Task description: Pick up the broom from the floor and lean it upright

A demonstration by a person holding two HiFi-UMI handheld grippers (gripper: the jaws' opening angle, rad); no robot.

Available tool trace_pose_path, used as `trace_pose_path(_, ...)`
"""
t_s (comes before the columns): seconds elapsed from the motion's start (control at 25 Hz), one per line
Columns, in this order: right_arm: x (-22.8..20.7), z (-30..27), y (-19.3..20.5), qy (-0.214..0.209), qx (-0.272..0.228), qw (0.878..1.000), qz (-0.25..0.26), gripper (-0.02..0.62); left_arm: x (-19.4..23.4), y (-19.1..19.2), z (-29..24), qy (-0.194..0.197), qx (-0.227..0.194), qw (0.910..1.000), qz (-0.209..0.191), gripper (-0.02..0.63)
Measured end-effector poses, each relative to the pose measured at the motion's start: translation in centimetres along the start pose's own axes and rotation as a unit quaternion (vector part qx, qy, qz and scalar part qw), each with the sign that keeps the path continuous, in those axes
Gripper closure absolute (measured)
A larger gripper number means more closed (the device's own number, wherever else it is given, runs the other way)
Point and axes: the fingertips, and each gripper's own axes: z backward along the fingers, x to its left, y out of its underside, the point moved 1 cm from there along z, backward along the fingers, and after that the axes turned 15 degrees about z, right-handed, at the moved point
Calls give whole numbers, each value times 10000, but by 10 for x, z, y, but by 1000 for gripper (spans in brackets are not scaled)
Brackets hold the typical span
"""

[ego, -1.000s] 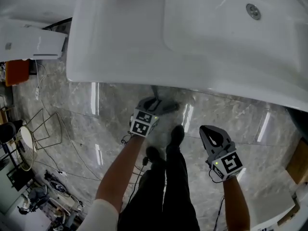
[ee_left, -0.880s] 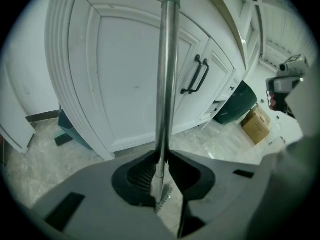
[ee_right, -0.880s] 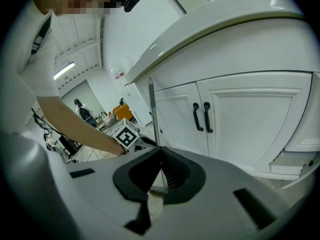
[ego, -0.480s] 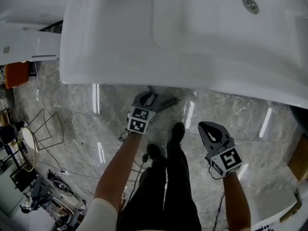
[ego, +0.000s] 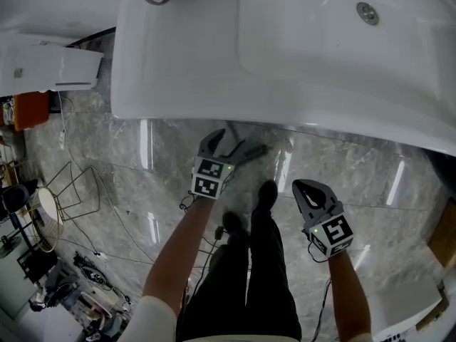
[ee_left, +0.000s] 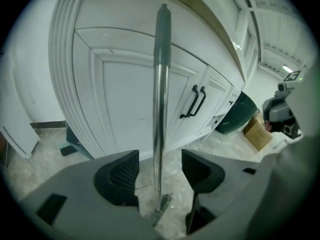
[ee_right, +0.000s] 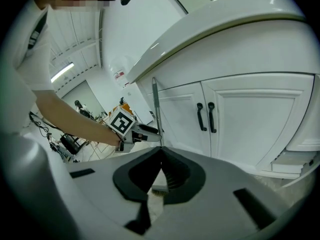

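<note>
The broom (ee_left: 159, 109) is already up off the floor (ego: 128, 184): its metal handle stands close to vertical in front of the white cabinet (ee_left: 115, 99), with the brush end down on the tiles and the grey top of the handle reaching up to just under the overhanging worktop (ego: 178, 84). Whether the top truly rests against the cabinet or the rim I cannot tell. The left claw (ee_left: 159, 169) has its jaws apart around the handle, low on the shaft; the handle runs between the two ribbed pads with a gap showing on either side, so nothing is clamping it. The right claw (ee_right: 161, 156) has its jaws together with nothing in them and hangs well off to the person's right, pointed toward the cabinet doors and taking no part. In the head view the left claw sits just below the worktop edge, in front of the person's feet. By my reading this is the release at the end of the leaning step: the broom has been set upright and the grip let go, and the test is whether it stands alone. The next move, as I judge it, calls for drawing the left claw straight back from the handle without brushing it with either pad, since a smooth tiled floor could let the brush end slide out and drop the broom. If it tips, the jaws are well placed to close on the shaft again and reset the lean.
</note>
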Motion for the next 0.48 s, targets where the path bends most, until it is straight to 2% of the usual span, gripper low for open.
trace_pose_path(0.2, 16, 16, -34, -6, 81, 9999, 86, 594, -10, -17, 55, 6, 28, 10000, -1, 364)
trace_pose_path(0.48, 32, 66, -106, 240, 325, 9985, 362, 594, -55, -63, 151, 268, -201, 9994, 43, 389)
